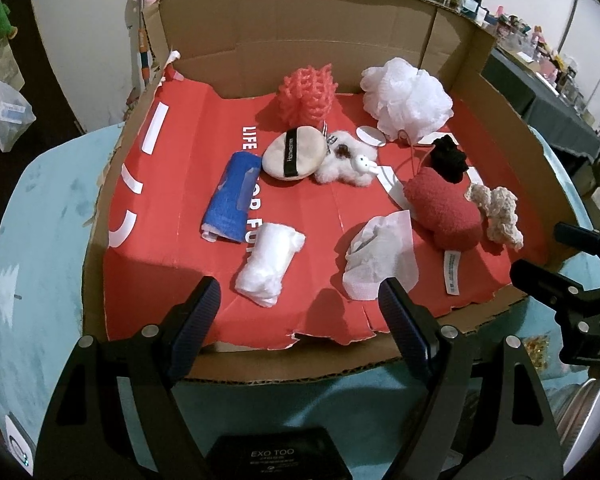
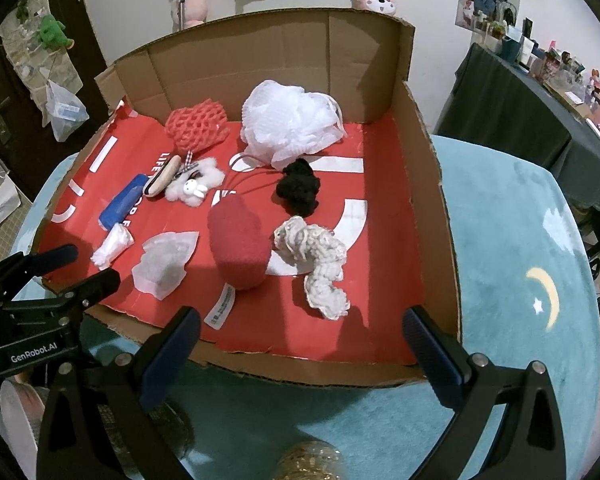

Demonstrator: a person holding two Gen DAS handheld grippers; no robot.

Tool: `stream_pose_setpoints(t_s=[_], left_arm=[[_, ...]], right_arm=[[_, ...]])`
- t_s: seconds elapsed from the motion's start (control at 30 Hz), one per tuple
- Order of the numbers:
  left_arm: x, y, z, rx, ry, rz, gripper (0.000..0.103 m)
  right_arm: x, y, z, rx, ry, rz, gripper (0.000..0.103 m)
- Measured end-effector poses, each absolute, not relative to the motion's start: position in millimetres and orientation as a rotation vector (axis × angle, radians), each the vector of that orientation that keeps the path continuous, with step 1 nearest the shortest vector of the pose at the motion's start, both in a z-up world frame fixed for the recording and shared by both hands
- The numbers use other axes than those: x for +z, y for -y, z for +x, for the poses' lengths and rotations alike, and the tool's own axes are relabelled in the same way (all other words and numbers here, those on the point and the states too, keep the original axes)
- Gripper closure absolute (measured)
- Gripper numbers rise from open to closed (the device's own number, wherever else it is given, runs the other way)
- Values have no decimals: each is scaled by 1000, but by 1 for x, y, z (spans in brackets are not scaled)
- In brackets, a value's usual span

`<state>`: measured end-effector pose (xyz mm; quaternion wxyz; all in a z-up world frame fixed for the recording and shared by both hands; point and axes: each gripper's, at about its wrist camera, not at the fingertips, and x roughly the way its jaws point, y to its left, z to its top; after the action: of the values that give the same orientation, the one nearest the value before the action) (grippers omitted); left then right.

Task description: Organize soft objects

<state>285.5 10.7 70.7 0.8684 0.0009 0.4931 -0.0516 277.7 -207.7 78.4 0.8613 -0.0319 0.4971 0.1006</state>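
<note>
A shallow cardboard box [image 1: 260, 36] with a red printed lining stands on a light blue round rug [image 2: 520, 240]. The soft objects lie spread over the red floor of the box.

At the back wall sit a coral foam net [image 1: 308, 90] and, to its right, a white mesh bath pouf [image 1: 406, 98]. Near the middle a beige powder puff [image 1: 294, 152] with a black band leans against a white fluffy keychain [image 1: 346, 164] that carries a small rabbit figure. Left of the puff lies a blue rolled cloth [image 1: 232, 196], and just in front of it, near the front edge, a white rolled plastic bag [image 1: 268, 266]. A crumpled white tissue [image 1: 380, 256] lies near the front edge too.

On the right side a red plush cushion [image 2: 240, 248] lies between the tissue and a cream knitted piece [image 2: 316, 264], which is close to the right wall. A black knitted piece [image 2: 298, 190] is behind the cushion.

The left gripper [image 1: 300, 312] hovers above the front edge with its fingers wide apart and nothing between them. The right gripper [image 2: 300, 344] is spread wide in the same way and holds nothing.
</note>
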Motion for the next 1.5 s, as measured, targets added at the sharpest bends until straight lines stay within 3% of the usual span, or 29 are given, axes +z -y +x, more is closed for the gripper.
stream_pose_setpoints(t_s=[1.5], left_arm=[[70,-13,287,-135,-1040,-18,22]], right_arm=[[78,207,277,206,-1037,-76,0]])
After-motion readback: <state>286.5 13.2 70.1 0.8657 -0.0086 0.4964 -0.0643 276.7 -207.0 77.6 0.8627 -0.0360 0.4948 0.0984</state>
